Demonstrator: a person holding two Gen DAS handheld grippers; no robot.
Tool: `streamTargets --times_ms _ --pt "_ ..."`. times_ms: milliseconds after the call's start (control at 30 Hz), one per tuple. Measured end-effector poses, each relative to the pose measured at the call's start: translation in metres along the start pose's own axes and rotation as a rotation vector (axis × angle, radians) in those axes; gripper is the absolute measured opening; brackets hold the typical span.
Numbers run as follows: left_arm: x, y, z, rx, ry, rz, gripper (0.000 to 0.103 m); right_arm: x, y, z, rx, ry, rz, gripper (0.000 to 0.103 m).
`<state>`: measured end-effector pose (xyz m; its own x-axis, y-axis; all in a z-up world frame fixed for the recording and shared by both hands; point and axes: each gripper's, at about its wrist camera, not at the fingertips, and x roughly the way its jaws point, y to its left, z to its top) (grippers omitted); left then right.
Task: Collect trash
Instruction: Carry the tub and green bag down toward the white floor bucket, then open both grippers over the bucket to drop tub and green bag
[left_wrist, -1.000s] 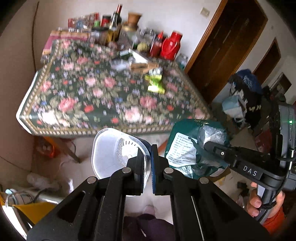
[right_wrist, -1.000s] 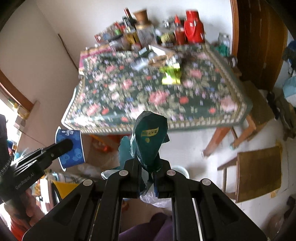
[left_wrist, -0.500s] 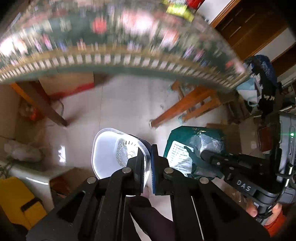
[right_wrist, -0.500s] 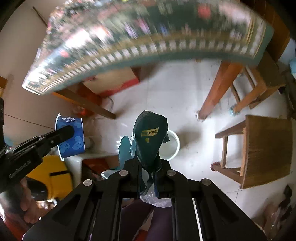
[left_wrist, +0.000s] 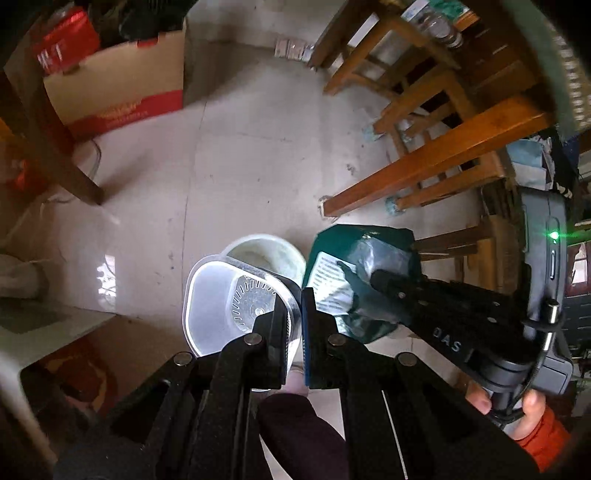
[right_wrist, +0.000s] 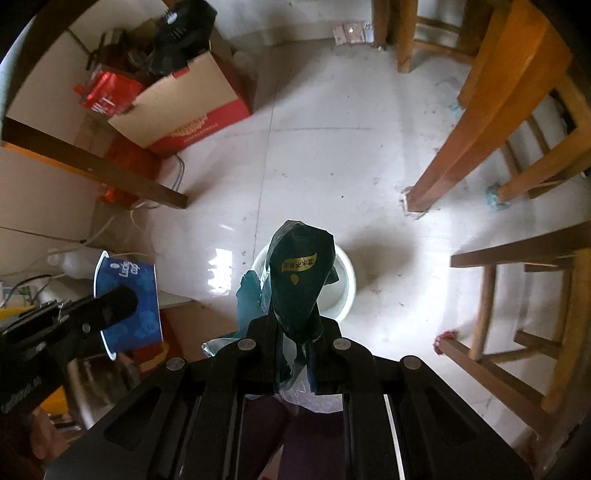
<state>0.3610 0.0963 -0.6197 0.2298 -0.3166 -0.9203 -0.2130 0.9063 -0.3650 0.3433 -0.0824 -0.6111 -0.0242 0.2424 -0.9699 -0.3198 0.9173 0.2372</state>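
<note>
My left gripper (left_wrist: 295, 314) is shut on the rim of a blue paper cup (left_wrist: 221, 302) with a white inside; the cup also shows in the right wrist view (right_wrist: 129, 295). My right gripper (right_wrist: 297, 332) is shut on a crumpled dark green foil bag (right_wrist: 299, 273), which shows in the left wrist view (left_wrist: 354, 266) too. Both are held above a white round bin (right_wrist: 343, 284) on the floor; its rim shows in the left wrist view (left_wrist: 269, 247), just past the cup.
Wooden table legs (right_wrist: 461, 147) and a stool (right_wrist: 517, 295) stand to the right. A cardboard box (right_wrist: 184, 110) with red print sits at the far left under the table. Pale tiled floor (right_wrist: 314, 147) lies between them.
Both cameras have tilted down from the flowered tabletop to the floor. The white bin has come into view below the cup and bag. Both grips are unchanged.
</note>
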Motion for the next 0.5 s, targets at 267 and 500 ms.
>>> streamTargets --times_ms 267,500 --pt "0.062 0.017 -0.006 0.001 0.042 0.012 0.005 0.052 -0.006 0.000 -0.006 0.040 0.023 0.037" --pt "0.084 0.019 -0.004 -0.002 0.067 -0.004 0.005 0.044 -0.025 -0.008 0.024 0.035 -0.011 0.051"
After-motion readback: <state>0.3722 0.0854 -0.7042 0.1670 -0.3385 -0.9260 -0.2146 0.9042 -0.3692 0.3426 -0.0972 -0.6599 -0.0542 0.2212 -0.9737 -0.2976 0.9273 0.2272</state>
